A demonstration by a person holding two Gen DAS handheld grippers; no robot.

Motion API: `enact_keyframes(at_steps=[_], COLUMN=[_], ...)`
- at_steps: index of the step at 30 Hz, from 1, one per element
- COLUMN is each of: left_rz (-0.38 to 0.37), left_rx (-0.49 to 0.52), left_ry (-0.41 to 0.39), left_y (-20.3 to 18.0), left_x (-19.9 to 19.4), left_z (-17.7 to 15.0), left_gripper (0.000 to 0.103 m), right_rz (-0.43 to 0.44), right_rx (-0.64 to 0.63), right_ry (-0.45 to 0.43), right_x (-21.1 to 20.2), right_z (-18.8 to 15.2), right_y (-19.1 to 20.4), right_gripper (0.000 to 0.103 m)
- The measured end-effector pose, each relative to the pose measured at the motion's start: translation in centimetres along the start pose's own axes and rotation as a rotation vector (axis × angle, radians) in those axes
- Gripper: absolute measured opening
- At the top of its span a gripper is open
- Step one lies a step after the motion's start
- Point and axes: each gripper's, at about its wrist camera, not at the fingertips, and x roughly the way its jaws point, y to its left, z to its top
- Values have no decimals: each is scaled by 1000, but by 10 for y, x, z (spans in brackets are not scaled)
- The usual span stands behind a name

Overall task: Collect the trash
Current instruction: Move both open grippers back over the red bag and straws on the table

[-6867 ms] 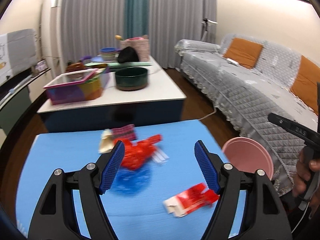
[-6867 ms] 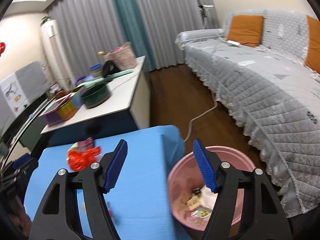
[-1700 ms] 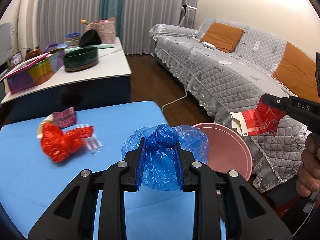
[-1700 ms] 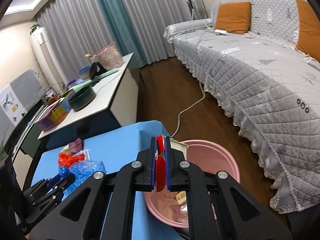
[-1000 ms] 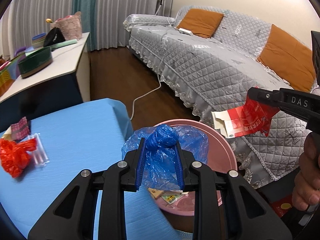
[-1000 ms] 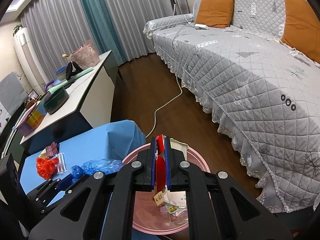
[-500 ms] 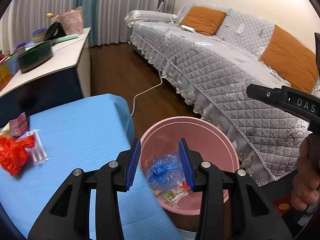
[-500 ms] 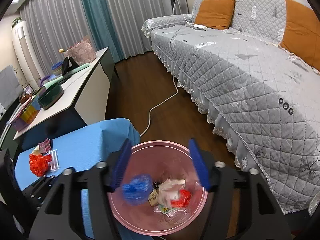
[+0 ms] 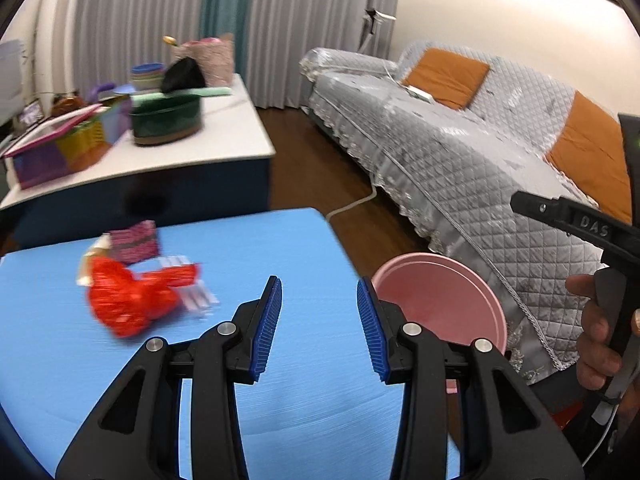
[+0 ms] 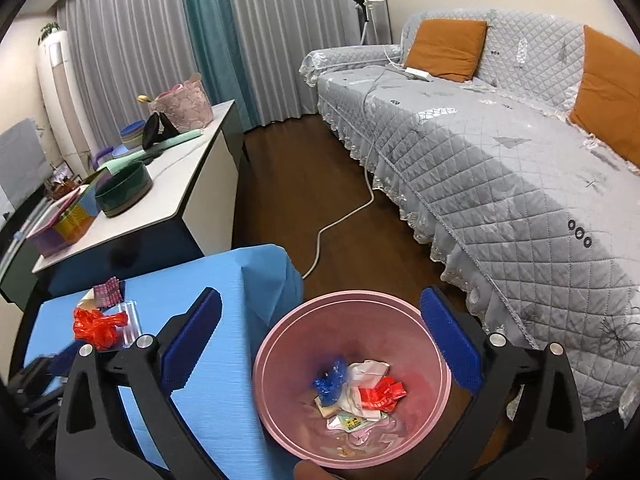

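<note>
While the right gripper (image 10: 320,340) is held over the pink bin (image 10: 280,412), its jaws are opening wide and nothing is caught between them; the blue pads (image 10: 448,344) are seen standing either side of the bin's mouth. Down in the bin a crumpled blue plastic bag (image 10: 330,380) is seen, and just beside it a red and white wrapper (image 10: 378,394), with paper scraps lying beneath them. The bin is placed on the floor, against the corner of the blue-covered table (image 10: 256,292) and near the skirt of the grey quilted sofa (image 10: 520,184).

Over on the left, the left gripper (image 9: 319,326) is held above the blue table (image 9: 248,240), its jaws parted and nothing gripped; bare blue cloth is seen between the pads (image 9: 268,324). The view there is blurred. Trash is left on the table: a red plastic bag (image 9: 128,300), a clear wrapper (image 9: 196,292) touching it, and a small pink checked packet (image 9: 134,242) just behind, with a pale scrap at its side. The rim of the pink bin (image 9: 436,300) is seen off the table's right edge, and beyond it a hand (image 9: 600,332) is seen wrapped around the black handle of the other tool.

In the background a white counter (image 10: 180,184) is seen, loaded with a dark green bowl (image 10: 124,188) and coloured boxes.
</note>
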Motion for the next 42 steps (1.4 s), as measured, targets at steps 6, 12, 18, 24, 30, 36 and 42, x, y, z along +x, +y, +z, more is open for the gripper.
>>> enact_keyframes(at_steps=[6,12,18,24,30,36,42], left_rz=[54,117,186,230,243,235,227], left_rx=[-27,-57,-135,-201,-238,-251,-253], left_ry=[-42,-88,-110,-74,-49,-28,-22], left_y=[44,89,131,163,177,180,183], left_x=[-37,-70,-73,-60,-39,-12,6], left_z=[2,3,-11,-26,-27,-25,-23], left_gripper=[39,39,39,48,48,50,59], right_rz=[-52,46,142,164,204,225,305], right_rx=[-47,-124,-173,-235,-249,-266,-302], right_ry=[15,-11,-6,22,43,45,93], right_x=[-4,-20,-30,-15,10,35,62], right_z=[-4,-14,-25,-44,-57,-58,-66], right_y=[40,83,123,153,168,185,206], right_gripper=[98,98,98,95,82,66,60])
